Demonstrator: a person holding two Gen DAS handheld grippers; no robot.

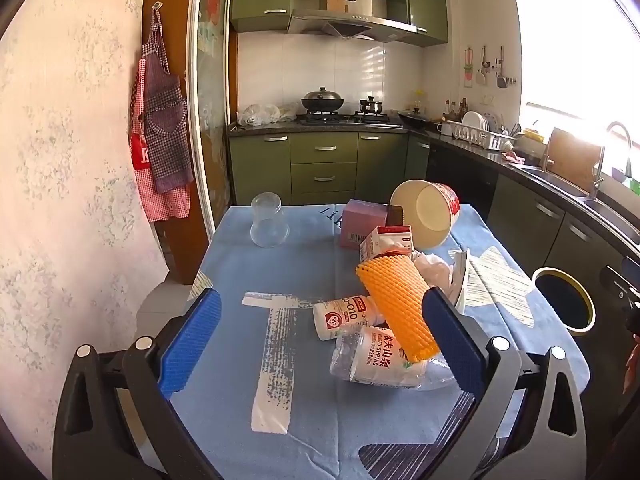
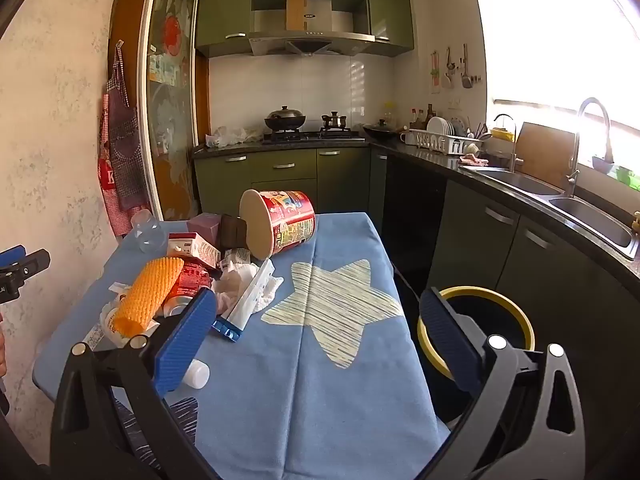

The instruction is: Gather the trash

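- Here, the left gripper (image 1: 320, 344) hangs with jaws spread wide, empty, above a heap of trash on the blue tablecloth (image 1: 304, 432): an orange foam-net sleeve (image 1: 396, 304), a crushed clear plastic bottle (image 1: 380, 360).
- The right gripper (image 2: 320, 344) is likewise released, grasping nothing.
- A yellow-rimmed black bin (image 2: 516, 316) stands just beside the table.
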